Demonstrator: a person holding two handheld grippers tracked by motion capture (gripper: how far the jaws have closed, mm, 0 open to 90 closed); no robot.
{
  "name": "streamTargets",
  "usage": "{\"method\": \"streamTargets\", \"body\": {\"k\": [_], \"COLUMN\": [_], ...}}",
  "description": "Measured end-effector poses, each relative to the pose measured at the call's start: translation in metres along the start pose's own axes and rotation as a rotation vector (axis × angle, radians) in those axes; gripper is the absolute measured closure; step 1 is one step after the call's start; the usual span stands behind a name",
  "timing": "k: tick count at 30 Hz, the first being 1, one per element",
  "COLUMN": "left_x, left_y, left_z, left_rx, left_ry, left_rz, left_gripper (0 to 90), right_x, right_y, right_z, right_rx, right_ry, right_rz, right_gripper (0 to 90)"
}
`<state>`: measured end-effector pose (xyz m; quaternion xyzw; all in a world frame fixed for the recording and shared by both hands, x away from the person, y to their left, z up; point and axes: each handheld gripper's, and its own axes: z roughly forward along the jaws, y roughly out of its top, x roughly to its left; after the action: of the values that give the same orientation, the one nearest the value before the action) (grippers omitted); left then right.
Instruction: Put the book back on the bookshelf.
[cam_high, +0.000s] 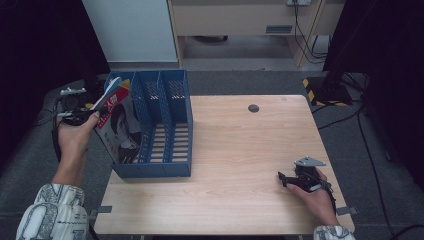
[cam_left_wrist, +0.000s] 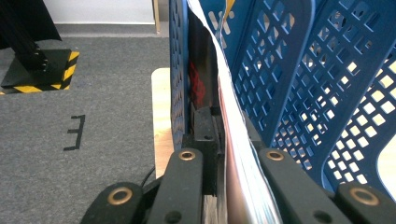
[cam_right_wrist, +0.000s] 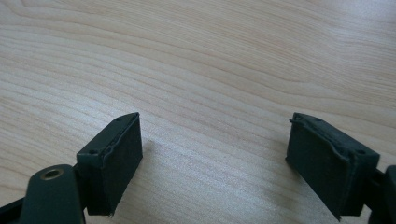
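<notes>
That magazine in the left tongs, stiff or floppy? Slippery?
Probably floppy: the magazine curls at its top edge and its pages bow past the left tongs. Its cover looks glossy, so it may slip in a light pinch. Likely light: one pinch at its edge holds it up against the blue file rack.

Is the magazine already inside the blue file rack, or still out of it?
Partly in: the magazine stands in the leftmost slot of the blue file rack, its top sticking out above the wall, with the left gripper shut on its edge.
</notes>
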<state>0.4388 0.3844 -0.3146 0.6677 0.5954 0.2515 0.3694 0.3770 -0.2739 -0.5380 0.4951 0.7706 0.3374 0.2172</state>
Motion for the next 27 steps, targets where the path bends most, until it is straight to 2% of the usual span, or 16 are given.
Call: {"method": "streamTargets", "body": {"k": [11,20,22,24,27], "left_x": [-0.003,-0.006,-0.007,-0.007,-0.007], "left_y": [0.006,0.011,0.012,0.012,0.012], "left_z": [0.005,0.012,0.013,0.013,0.012], "left_rx": [0.011,0.027,0.041,0.047,0.047], "left_ry": [0.011,0.023,0.029,0.009,0.01], "left_rz": [0.009,0.023,0.048,0.035,0.038], "left_gripper": [81.5,72.6,75.1,82.2,85.8], "right_x": [0.0,0.0,0.0,0.0,0.0], "right_y": [0.0,0.0,0.0,0.0,0.0], "right_z": [0.0,0.0,0.0,0.0,0.0], "right_rx": [0.001,0.002,0.0,0.001,0.001], "right_ry": [0.0,0.001,0.0,0.001,0.0], "right_rz": [0.002,0.002,0.003,0.0,0.002], "right_gripper": [18.4,18.4,18.4,18.4,18.4]}}
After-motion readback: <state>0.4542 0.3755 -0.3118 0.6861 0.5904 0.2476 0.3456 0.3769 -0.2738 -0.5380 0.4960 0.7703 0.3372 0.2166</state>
